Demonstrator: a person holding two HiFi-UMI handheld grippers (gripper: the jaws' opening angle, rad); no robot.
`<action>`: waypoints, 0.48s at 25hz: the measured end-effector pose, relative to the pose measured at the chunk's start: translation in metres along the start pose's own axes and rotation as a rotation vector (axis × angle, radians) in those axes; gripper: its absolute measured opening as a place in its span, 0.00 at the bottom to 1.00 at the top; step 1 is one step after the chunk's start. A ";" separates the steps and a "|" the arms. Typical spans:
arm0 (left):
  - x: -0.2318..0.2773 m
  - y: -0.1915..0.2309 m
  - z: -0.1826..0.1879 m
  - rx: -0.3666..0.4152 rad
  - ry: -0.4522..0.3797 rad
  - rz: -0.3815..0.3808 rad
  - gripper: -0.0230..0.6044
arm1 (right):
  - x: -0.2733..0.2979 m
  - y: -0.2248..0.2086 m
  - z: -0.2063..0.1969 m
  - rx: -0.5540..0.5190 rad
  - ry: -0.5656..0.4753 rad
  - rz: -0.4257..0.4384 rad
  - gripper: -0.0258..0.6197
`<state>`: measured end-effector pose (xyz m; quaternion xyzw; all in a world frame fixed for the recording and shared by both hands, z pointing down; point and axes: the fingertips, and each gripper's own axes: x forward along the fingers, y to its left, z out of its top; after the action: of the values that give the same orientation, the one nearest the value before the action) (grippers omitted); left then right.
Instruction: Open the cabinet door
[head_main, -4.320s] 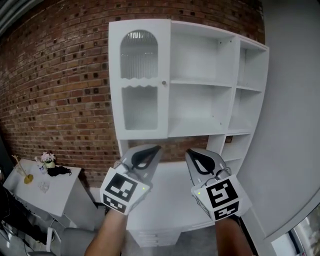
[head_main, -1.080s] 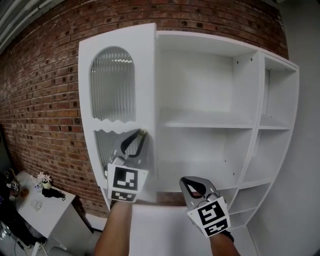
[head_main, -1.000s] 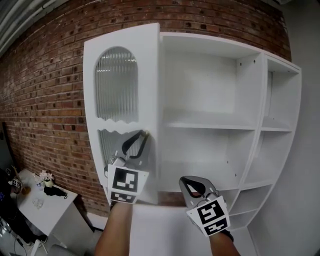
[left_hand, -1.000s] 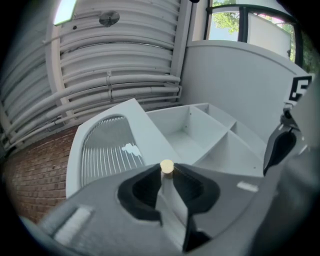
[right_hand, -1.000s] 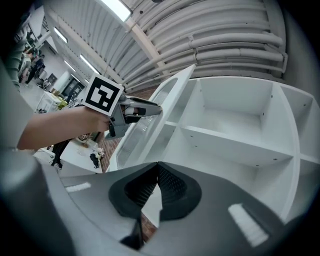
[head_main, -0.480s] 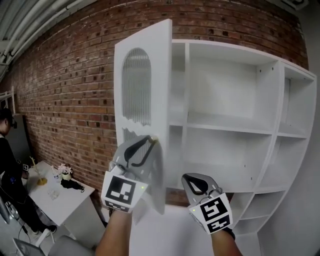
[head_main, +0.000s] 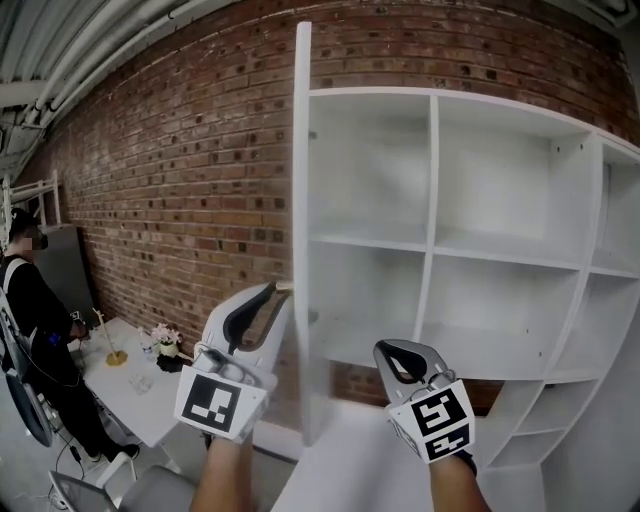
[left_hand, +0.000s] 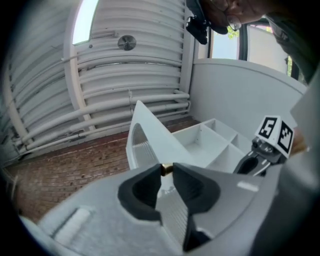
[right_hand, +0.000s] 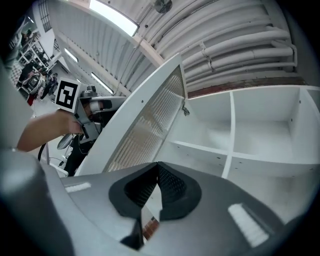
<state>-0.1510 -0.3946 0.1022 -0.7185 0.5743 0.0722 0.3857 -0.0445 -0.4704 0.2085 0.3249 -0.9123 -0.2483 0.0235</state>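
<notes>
The white cabinet door (head_main: 300, 200) with its ribbed glass panel stands swung out, edge-on in the head view. My left gripper (head_main: 279, 288) has its tips round the small brass knob (head_main: 284, 285) on the door's edge; its jaws are closing on the knob (left_hand: 166, 169), which sits pinched between the pads. The left gripper view shows the door (left_hand: 150, 131) sloping away behind the left gripper (left_hand: 167, 170). My right gripper (head_main: 405, 344) hangs lower right, shut and empty, in front of the open white shelves (head_main: 432, 242). The right gripper view has the right gripper (right_hand: 157, 164) below the door's inner face (right_hand: 145, 120).
A brick wall (head_main: 170, 180) runs behind the cabinet. A white side table (head_main: 125, 385) with small items stands low left, and a person (head_main: 30, 310) in dark clothes is beside it. A white counter (head_main: 340, 450) lies under the shelves.
The door has swung from nearly closed to wide open, pulled by my left gripper on the knob. Both grippers and the view have shifted left; the left shelf bay is uncovered.
</notes>
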 end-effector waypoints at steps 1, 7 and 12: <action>-0.011 0.016 -0.003 -0.007 0.009 0.017 0.16 | 0.006 0.011 0.006 0.001 -0.006 0.009 0.05; -0.068 0.100 -0.024 0.039 0.108 0.103 0.04 | 0.043 0.094 0.046 -0.010 -0.039 0.089 0.05; -0.109 0.139 -0.031 0.033 0.175 0.099 0.04 | 0.071 0.144 0.076 -0.012 -0.059 0.134 0.05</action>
<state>-0.3199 -0.3367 0.1176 -0.6865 0.6415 0.0186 0.3419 -0.1998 -0.3837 0.2011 0.2553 -0.9308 -0.2611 0.0149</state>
